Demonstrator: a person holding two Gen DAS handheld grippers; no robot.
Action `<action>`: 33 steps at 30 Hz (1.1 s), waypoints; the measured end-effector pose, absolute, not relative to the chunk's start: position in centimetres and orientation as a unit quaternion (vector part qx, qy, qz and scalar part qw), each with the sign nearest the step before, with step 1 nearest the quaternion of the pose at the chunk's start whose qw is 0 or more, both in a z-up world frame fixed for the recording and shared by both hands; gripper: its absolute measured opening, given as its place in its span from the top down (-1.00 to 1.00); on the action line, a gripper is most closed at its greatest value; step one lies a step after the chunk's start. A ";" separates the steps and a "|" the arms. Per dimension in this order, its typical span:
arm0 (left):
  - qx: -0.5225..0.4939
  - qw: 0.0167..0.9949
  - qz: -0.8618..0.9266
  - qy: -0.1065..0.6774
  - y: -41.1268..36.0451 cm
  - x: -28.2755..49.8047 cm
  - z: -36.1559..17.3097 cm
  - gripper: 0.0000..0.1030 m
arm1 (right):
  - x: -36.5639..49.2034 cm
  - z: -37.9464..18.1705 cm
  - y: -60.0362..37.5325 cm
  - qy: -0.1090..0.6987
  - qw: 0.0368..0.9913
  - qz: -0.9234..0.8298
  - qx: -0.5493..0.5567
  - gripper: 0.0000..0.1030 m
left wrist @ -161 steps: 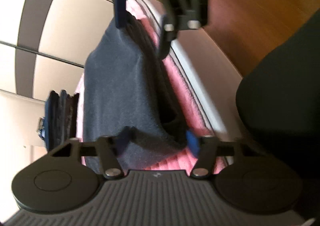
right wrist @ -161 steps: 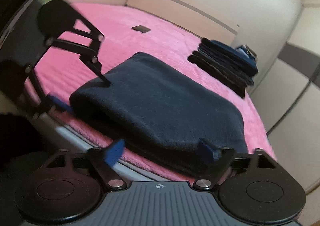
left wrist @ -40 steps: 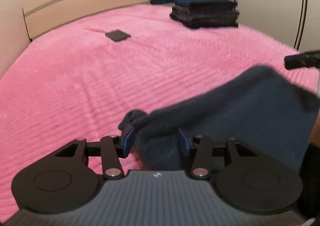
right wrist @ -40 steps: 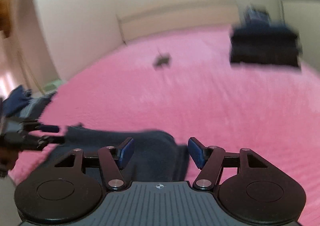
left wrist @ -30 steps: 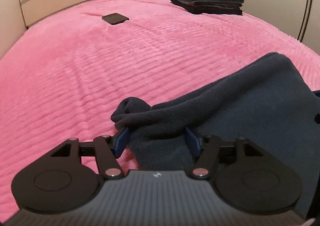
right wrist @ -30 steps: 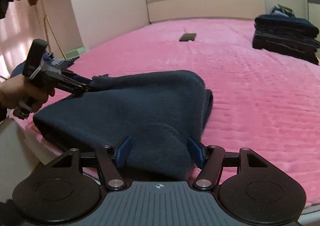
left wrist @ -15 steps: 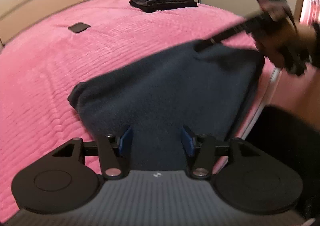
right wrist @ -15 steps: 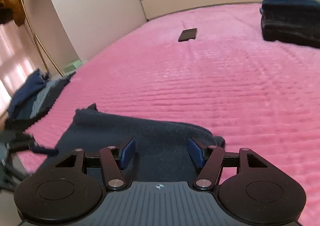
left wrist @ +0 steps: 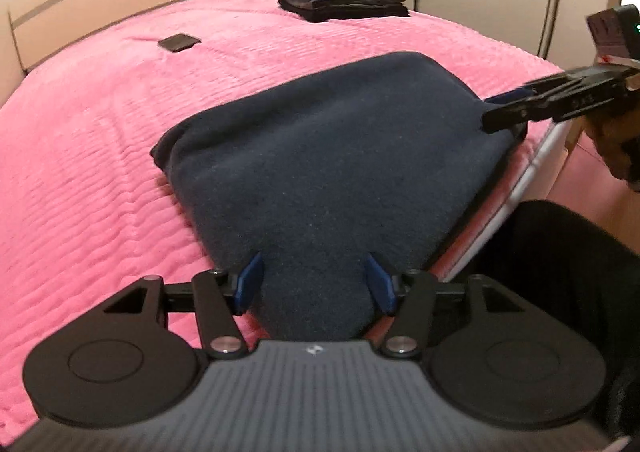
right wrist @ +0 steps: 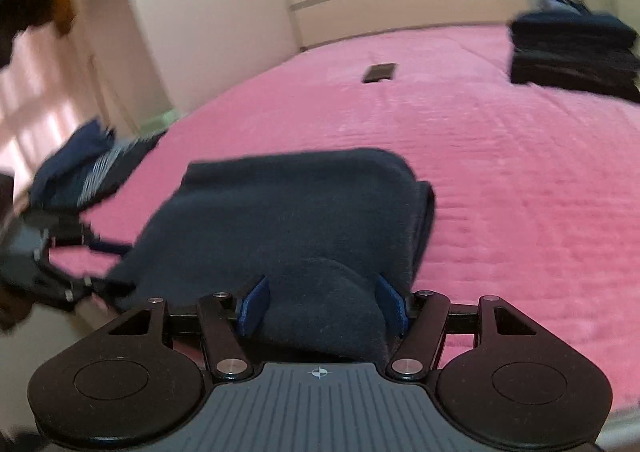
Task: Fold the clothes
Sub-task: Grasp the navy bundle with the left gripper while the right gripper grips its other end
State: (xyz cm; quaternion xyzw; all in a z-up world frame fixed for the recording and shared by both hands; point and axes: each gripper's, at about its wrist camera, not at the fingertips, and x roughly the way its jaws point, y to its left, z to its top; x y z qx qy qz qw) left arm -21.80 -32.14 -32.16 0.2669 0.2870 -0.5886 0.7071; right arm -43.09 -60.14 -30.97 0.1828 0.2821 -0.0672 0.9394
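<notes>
Because soft, thick and limp, take the dark fleece garment [left wrist: 328, 156], lying at the near edge of the bed [left wrist: 100, 112], by doubled corners. Left gripper [left wrist: 314, 284]: cloth between jaws just eased wider, pinch uncertain. Right gripper [right wrist: 320, 304]: with jaws nipping a bunched corner.

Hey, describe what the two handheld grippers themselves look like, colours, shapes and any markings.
Both match. The left gripper and right gripper each have a grey ribbed body with a small round emblem, two black round discs at the sides, black linkage arms with silver pivot pins, and blue finger pads. Seen side-on from the left wrist view, the right gripper is slim and black with a small green light on its block.
</notes>
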 end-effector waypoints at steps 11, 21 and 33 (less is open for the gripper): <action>0.295 0.713 -0.589 0.240 -30.9 -23.2 -31.0 -0.10 | -44.1 -29.8 -58.7 0.287 0.944 -0.083 0.139 -0.44; 0.505 0.648 -0.570 0.019 -28.5 -30.9 -34.5 -0.63 | -43.8 -31.2 -49.7 0.326 0.930 -0.009 -0.171 -0.62; 0.508 0.647 -0.569 0.005 -30.5 -31.1 -35.3 -0.70 | -41.0 -36.4 -47.4 0.366 0.837 0.058 -0.402 -0.42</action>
